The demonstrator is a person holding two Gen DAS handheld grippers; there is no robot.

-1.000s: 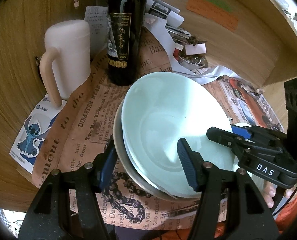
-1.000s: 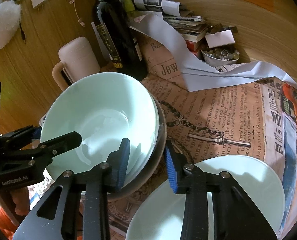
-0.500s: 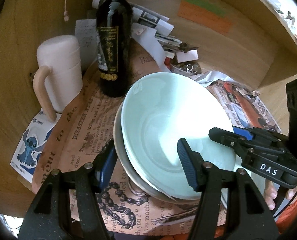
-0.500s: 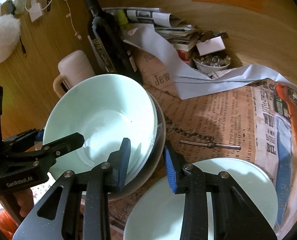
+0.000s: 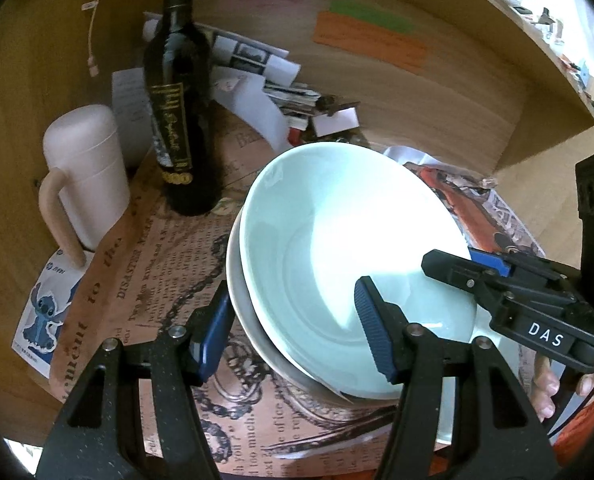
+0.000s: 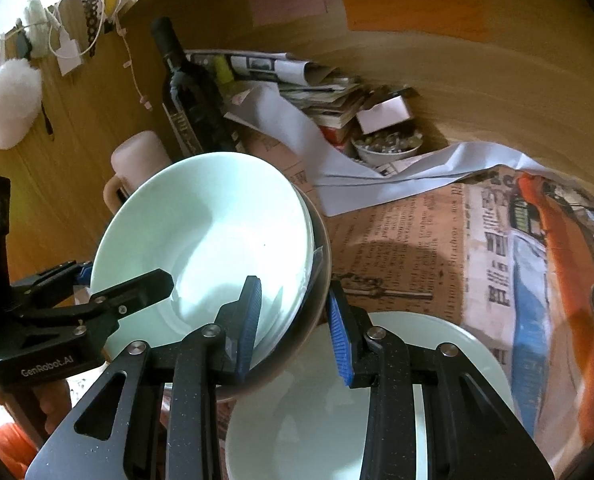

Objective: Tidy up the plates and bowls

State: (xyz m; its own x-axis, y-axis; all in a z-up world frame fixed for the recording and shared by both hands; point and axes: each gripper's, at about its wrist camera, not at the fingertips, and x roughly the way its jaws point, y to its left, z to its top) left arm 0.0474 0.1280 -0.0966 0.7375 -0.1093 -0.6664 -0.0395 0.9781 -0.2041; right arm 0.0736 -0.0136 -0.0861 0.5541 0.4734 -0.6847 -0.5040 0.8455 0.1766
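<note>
A pale green deep plate (image 5: pixel 337 248) sits nested in a grey bowl (image 5: pixel 243 304); the stack is tilted and held off the newspaper-covered table (image 6: pixel 417 240). My left gripper (image 5: pixel 293 332) straddles the stack's left rim, one pad under the bowl's outer wall and one inside the plate, and is shut on it. My right gripper (image 6: pixel 293 332) is shut on the opposite rim (image 6: pixel 317 276), with its pads either side of bowl and plate. Each gripper appears in the other's view, the right gripper (image 5: pixel 457 264) and the left gripper (image 6: pixel 125 280). A second pale green plate (image 6: pixel 309 400) lies on the table beneath the right gripper.
A dark wine bottle (image 5: pixel 177 120) and a pale pink lidded mug (image 5: pixel 85 176) stand at the back left. Stacked papers (image 6: pixel 329 92) and a small bowl of bits (image 6: pixel 389 148) fill the back corner. Wooden walls close the back and left. A person's fingers (image 5: pixel 545 384) hold the right tool.
Both grippers have risen with the stack between them. The bottle, mug and papers have dropped back and look smaller, and more of the newspaper shows under the stack.
</note>
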